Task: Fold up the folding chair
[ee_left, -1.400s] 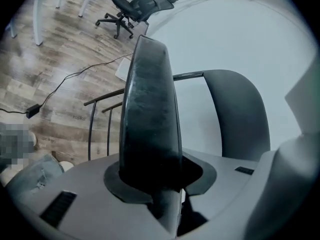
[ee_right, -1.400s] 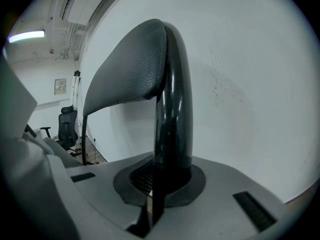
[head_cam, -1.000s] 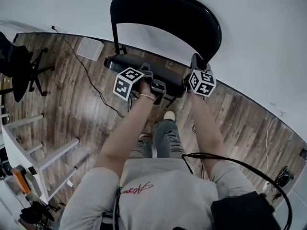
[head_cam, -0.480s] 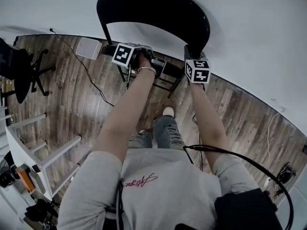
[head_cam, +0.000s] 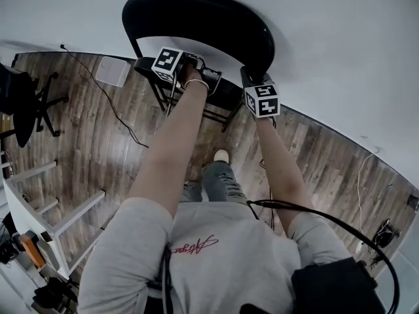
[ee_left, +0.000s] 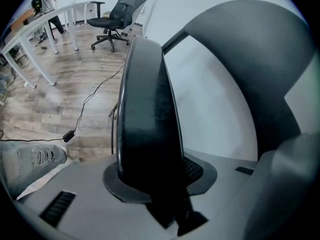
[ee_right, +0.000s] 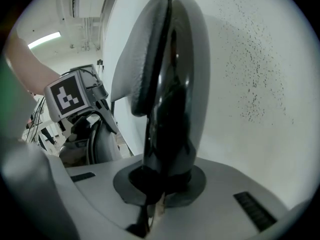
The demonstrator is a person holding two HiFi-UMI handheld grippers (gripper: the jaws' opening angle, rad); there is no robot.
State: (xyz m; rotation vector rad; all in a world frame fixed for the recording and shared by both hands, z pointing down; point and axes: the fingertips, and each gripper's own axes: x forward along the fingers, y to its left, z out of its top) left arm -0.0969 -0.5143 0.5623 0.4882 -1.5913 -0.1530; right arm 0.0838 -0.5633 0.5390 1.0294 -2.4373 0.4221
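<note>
A black folding chair stands against the white wall, its oval backrest (head_cam: 196,18) at the top of the head view. Its seat (head_cam: 222,95) is tipped up close to the backrest. My left gripper (head_cam: 196,67) is shut on the seat's front edge (ee_left: 147,119), which runs up between the jaws in the left gripper view, with the backrest (ee_left: 250,49) behind it. My right gripper (head_cam: 249,78) is shut on the backrest's right rim (ee_right: 170,109). The left gripper's marker cube (ee_right: 67,96) shows in the right gripper view.
On the wooden floor are a white box (head_cam: 110,70), a trailing cable (head_cam: 124,120) and a black office chair (head_cam: 26,97). A white desk frame (head_cam: 46,195) stands at the lower left. The person's shoe (head_cam: 221,156) is just below the chair legs (head_cam: 216,118).
My left gripper has pushed the seat's front edge up and toward the wall, so the seat has swung nearly flat against the backrest. The right gripper has stayed on the backrest rim.
</note>
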